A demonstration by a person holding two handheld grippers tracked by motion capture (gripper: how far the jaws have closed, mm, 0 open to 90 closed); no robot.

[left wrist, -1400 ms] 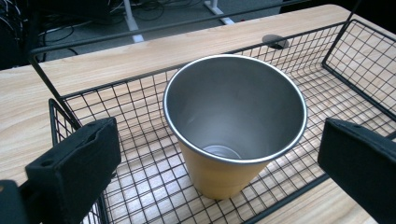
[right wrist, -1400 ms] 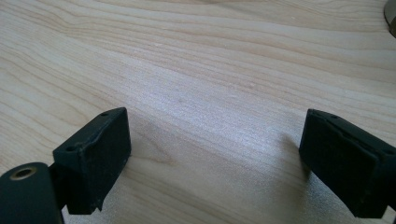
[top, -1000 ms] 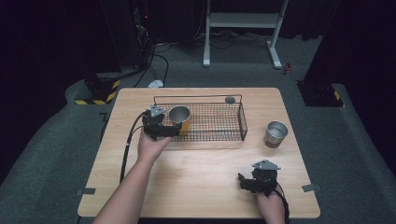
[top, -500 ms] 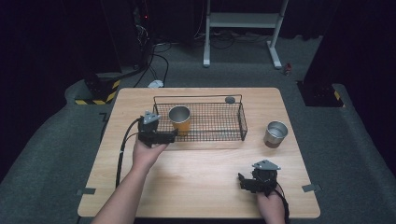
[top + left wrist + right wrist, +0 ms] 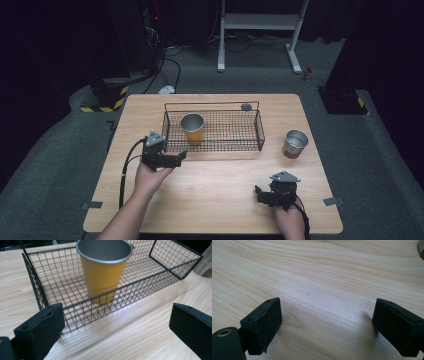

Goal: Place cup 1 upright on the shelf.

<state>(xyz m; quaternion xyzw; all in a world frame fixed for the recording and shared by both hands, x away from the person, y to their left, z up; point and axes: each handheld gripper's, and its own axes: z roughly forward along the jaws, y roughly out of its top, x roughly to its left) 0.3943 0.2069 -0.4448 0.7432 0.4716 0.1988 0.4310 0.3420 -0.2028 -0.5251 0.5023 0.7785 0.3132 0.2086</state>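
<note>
A yellow cup (image 5: 192, 128) with a metal inside stands upright in the left end of a black wire basket (image 5: 235, 145). My left gripper (image 5: 180, 157) is just outside the basket's front left corner, open and holding nothing. In the left gripper view the yellow cup (image 5: 103, 270) stands behind the basket's near wall (image 5: 75, 312), and the left gripper (image 5: 117, 327) has its jaws wide apart over the wood. My right gripper (image 5: 258, 194) rests near the table's front right, open. In the right gripper view the right gripper (image 5: 327, 322) has bare wood between its jaws.
A silver metal cup (image 5: 295, 143) stands on the table to the right of the basket. A small dark round thing (image 5: 246, 106) lies behind the basket's far rim. The wooden table (image 5: 215, 205) has open room between the two grippers.
My left gripper has let go of the yellow cup and drawn back out of the basket toward the person. The cup stays upright in the basket. The right gripper has not moved.
</note>
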